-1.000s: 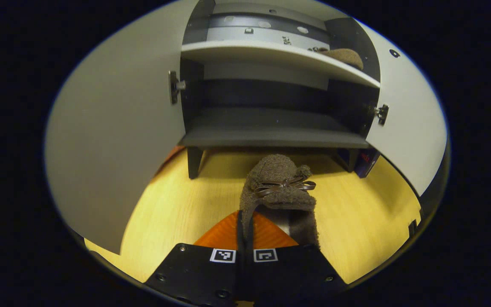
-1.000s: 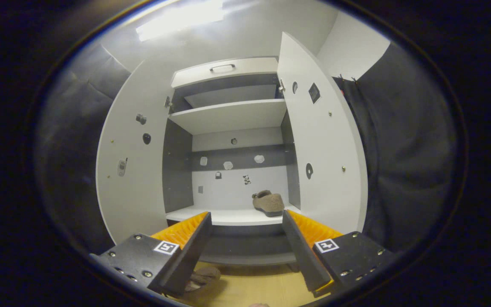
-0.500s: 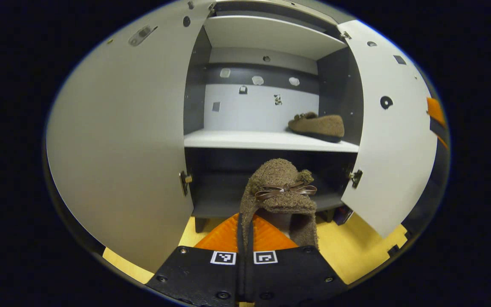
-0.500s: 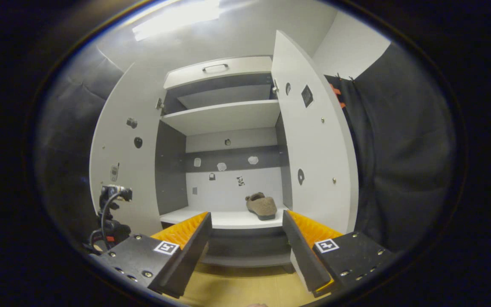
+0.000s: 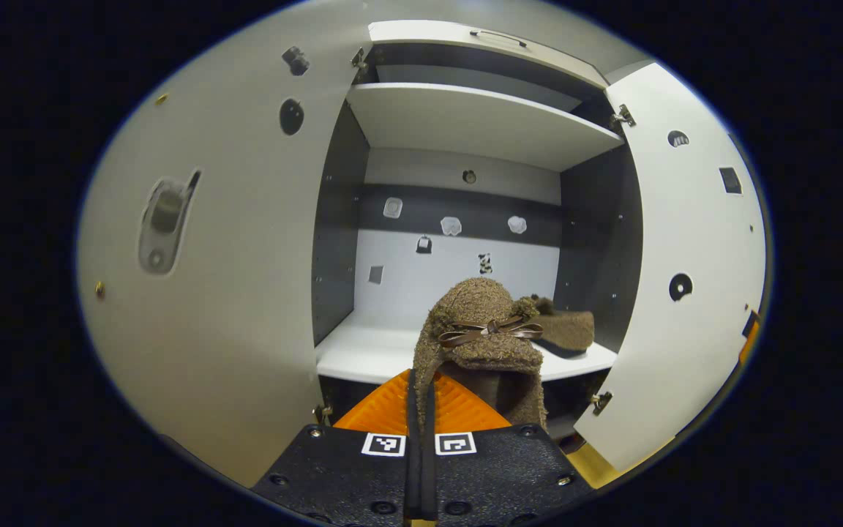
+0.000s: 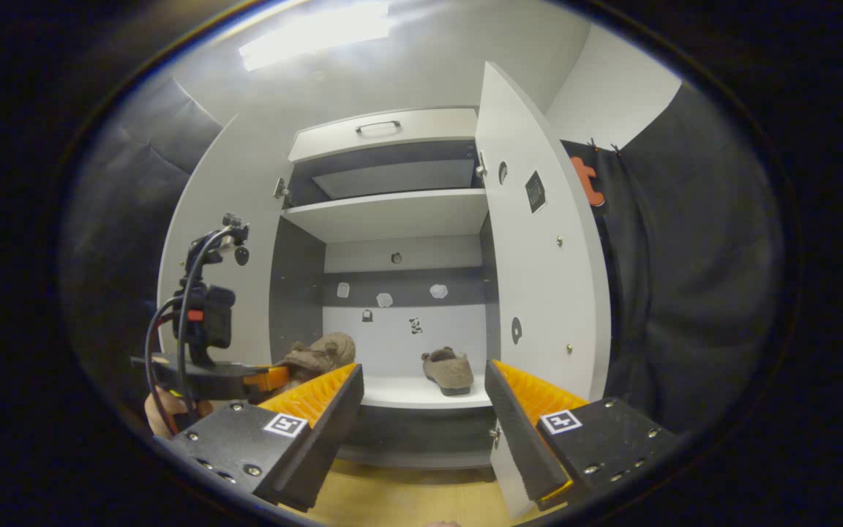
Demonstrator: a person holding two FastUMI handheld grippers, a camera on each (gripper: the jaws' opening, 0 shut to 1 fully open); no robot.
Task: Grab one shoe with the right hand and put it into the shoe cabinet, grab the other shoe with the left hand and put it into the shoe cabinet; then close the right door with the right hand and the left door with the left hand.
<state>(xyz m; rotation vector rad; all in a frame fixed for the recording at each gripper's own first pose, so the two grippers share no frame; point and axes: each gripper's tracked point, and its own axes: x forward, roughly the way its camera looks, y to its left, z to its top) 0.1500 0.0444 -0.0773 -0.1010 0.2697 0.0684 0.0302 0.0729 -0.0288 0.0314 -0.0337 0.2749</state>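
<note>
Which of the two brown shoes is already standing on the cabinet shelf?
The shoe on the right end of the white shelf. The other shoe hangs clamped in the left gripper, in front of the cabinet.

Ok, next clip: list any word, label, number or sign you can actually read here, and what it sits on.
None can be read as text.
Fiducial marker squares on the left gripper: patterns, no letters.
Same markers on the right gripper.
Dark square sticker on the right door: too small to read.
Small stickers on the cabinet's back wall: blurred, unreadable.
</note>
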